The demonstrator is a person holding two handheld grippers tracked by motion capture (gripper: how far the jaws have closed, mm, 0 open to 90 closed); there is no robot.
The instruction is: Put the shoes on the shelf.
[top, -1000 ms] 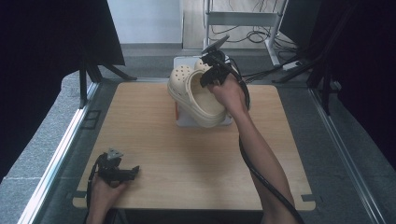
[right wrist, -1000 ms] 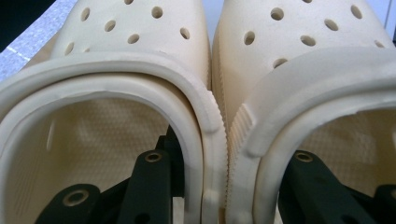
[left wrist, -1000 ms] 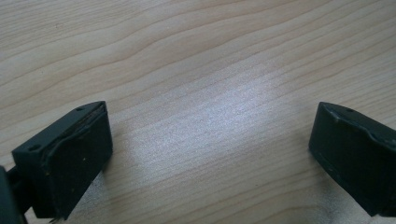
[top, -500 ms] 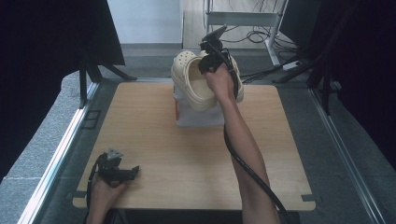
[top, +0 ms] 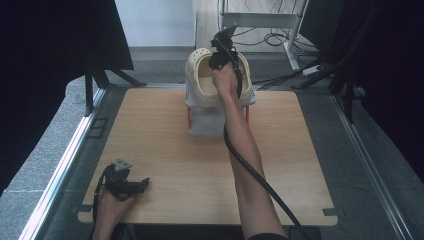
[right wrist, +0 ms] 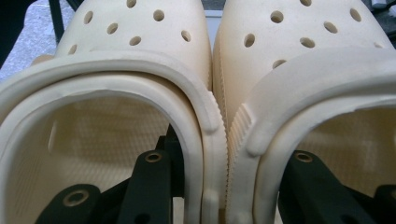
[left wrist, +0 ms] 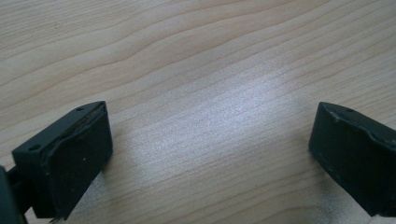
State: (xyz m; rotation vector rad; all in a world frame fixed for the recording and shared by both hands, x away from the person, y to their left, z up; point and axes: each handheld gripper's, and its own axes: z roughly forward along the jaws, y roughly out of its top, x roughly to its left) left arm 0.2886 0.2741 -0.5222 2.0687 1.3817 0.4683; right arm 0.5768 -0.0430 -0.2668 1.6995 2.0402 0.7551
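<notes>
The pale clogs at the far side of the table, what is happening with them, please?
A person's right tool grips the pair of cream clogs together, one jaw inside each shoe, pinching their inner walls. In the high view the pair is held over a white box at the table's far edge. The left tool rests open and empty near the front edge.

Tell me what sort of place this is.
Probably a lab recording booth: a bare wooden table on a metal frame, black curtains at both sides, loose cables on the floor behind.
</notes>
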